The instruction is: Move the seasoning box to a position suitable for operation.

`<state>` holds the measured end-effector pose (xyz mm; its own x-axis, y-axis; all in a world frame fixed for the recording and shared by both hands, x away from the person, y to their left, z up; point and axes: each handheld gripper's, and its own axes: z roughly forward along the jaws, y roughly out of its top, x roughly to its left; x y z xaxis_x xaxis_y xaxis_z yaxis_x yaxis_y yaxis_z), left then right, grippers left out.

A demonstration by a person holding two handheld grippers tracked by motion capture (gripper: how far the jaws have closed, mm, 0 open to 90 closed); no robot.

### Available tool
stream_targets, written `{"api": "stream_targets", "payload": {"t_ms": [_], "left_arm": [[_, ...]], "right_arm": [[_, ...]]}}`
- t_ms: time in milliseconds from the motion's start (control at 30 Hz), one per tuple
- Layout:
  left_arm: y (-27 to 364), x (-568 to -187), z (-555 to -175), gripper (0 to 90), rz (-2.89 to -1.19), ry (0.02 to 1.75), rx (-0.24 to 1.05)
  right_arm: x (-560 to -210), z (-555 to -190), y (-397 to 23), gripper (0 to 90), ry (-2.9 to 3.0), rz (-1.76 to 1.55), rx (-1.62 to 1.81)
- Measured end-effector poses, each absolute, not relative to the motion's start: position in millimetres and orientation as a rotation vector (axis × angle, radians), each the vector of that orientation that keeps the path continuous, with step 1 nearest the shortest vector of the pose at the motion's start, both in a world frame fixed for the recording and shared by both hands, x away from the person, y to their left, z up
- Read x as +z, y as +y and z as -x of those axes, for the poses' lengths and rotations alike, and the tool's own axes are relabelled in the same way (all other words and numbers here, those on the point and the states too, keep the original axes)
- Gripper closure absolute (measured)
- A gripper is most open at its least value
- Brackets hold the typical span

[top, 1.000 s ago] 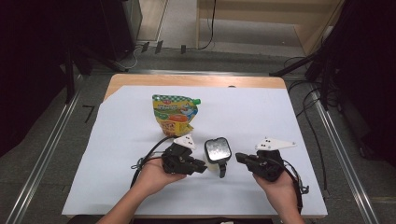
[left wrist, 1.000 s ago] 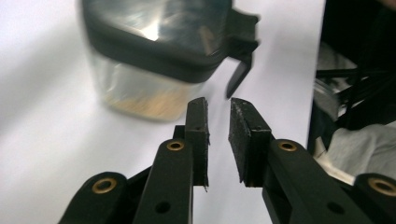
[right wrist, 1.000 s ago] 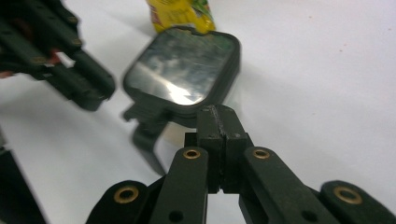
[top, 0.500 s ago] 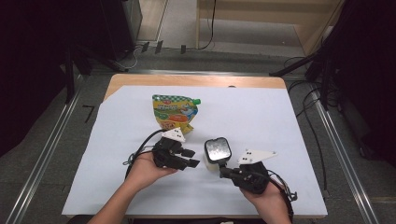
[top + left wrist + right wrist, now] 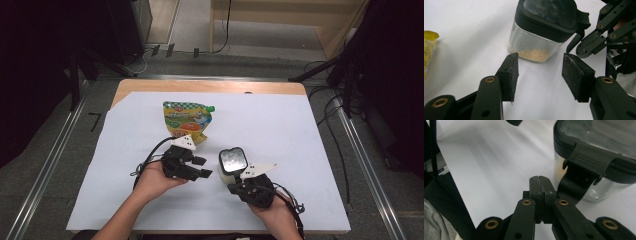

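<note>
On the white sheet (image 5: 300, 130) covering the wooden desk (image 5: 150, 86), the clear, black-lidded container (image 5: 232, 164) stood near the front edge between the left gripper (image 5: 202, 167), whose jaws had just been opening and held nothing, and the right gripper (image 5: 235, 187) with jaws pressed together, behind an illegibly printed yellow-green pouch (image 5: 187, 119).
</note>
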<state>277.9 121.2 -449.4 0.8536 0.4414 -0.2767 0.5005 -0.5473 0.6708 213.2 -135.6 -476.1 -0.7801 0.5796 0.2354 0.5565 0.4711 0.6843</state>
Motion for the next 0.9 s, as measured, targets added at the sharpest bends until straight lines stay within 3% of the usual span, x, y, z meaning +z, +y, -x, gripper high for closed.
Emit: {"api": "stream_targets", "payload": {"t_ms": [900], "left_arm": [[121.6,-451.0,-277.9,43.2,-2.238,0.676,-0.075]], "right_arm": [[-479.3,-224.6,-161.3,90.0,2.642,-1.123,1.177]]}}
